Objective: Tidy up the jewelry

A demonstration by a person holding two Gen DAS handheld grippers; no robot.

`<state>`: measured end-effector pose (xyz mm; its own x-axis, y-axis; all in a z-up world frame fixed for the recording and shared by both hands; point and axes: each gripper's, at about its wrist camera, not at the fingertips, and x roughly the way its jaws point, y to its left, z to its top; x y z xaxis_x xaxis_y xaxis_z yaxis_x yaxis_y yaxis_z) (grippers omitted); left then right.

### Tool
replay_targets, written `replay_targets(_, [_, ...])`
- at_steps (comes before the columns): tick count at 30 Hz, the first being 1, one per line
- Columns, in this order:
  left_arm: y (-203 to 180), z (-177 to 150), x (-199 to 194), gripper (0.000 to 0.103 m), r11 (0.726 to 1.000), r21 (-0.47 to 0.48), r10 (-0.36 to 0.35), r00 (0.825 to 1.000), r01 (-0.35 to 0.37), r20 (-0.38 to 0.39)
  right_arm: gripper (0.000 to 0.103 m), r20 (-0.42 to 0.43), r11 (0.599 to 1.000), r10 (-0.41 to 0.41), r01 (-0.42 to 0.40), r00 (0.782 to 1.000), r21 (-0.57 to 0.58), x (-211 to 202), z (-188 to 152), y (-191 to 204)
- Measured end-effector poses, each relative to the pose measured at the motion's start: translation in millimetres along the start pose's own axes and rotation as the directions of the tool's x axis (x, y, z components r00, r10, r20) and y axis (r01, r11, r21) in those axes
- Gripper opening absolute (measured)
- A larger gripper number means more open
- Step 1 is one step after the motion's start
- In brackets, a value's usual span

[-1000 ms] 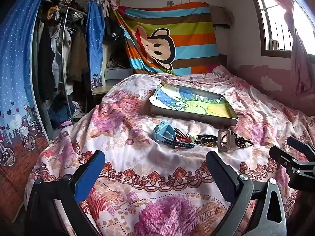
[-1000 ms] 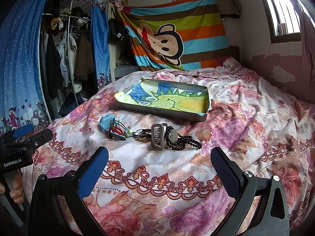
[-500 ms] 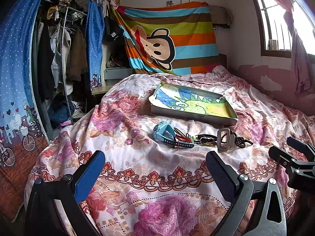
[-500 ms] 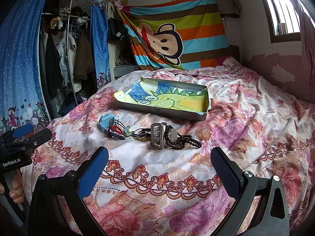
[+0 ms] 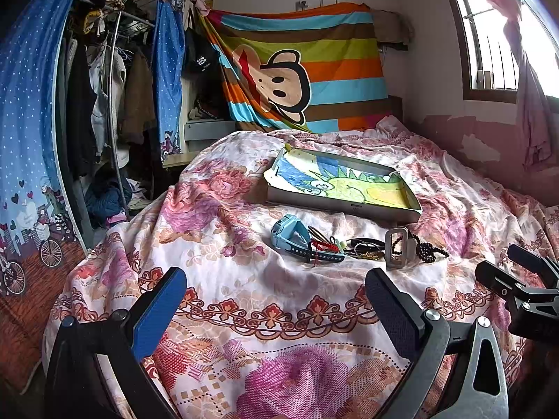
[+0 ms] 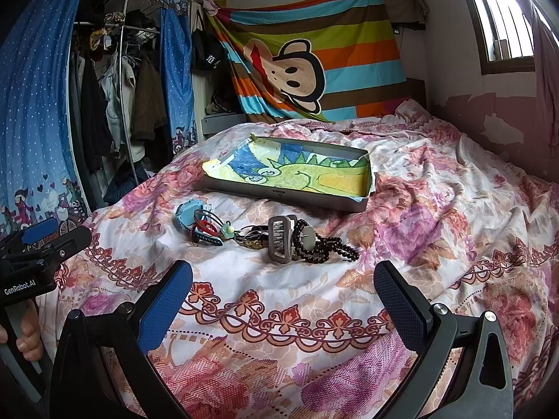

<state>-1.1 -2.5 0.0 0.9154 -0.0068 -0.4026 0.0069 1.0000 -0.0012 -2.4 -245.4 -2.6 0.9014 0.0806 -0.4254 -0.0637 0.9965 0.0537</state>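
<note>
Both tools stand released and empty: left tool (image 5: 276,300), right tool (image 6: 283,289), hovering over the bed (image 6: 454,230) short of the jewelry. The pile lies on the quilt just in front of the tray (image 6: 363,204): blue watch (image 6: 188,213), metal buckle (image 6: 278,239), dark bead string (image 6: 328,248), thin bands between. All judged light. The beads are limp and likely tangled; lift them at a bunched loop. The watch strap is stiffer and offers the firmest hold.
</note>
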Motion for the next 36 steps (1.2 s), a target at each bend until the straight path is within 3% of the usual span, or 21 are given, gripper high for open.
replay_targets(36, [2.9,0.7,2.0,0.103,1.0,-0.005,-0.003,1.0,0.003,-0.006,0.102,-0.006,1.0,0.002,-0.002,1.0,0.001,1.1,0.5,-0.7])
